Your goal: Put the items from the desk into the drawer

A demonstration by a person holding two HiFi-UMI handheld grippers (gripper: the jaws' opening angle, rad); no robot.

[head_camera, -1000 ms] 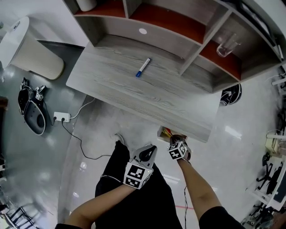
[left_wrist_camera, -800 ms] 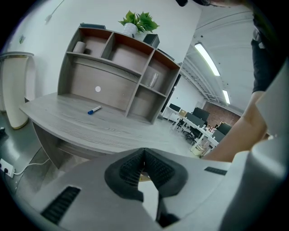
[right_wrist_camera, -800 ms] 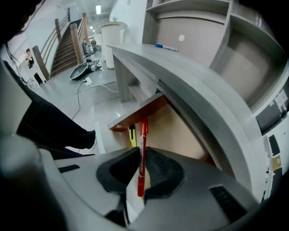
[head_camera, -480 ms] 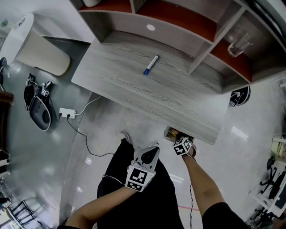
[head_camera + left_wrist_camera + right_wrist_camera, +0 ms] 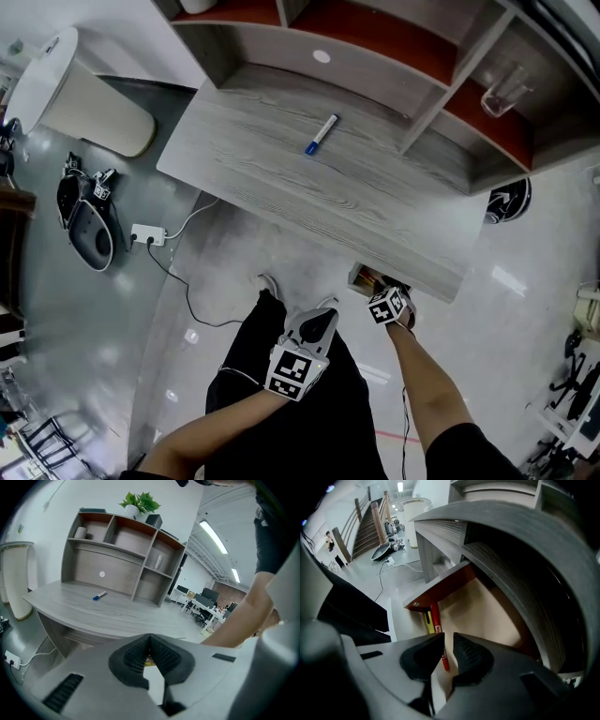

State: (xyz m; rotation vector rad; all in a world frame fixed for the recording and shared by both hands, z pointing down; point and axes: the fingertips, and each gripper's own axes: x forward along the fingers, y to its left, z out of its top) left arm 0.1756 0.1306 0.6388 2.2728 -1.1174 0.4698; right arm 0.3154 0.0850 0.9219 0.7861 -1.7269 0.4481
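Right claw (image 5: 447,644), jaws narrowly apart and gripping nothing, hangs over the open drawer (image 5: 487,616), where a red pen (image 5: 436,619) lies along 1 wall. Left claw (image 5: 150,641) is closed, empty. Best lifted straight out, clear of the pen. 1 blue marker (image 5: 321,134) lies near the surface's (image 5: 272,187) back edge.

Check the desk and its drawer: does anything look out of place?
Only one thing: a blue-capped marker lies alone on the desk, outside the open drawer, where a red pen and a yellow pen already lie. Nothing looks spilled or damaged.
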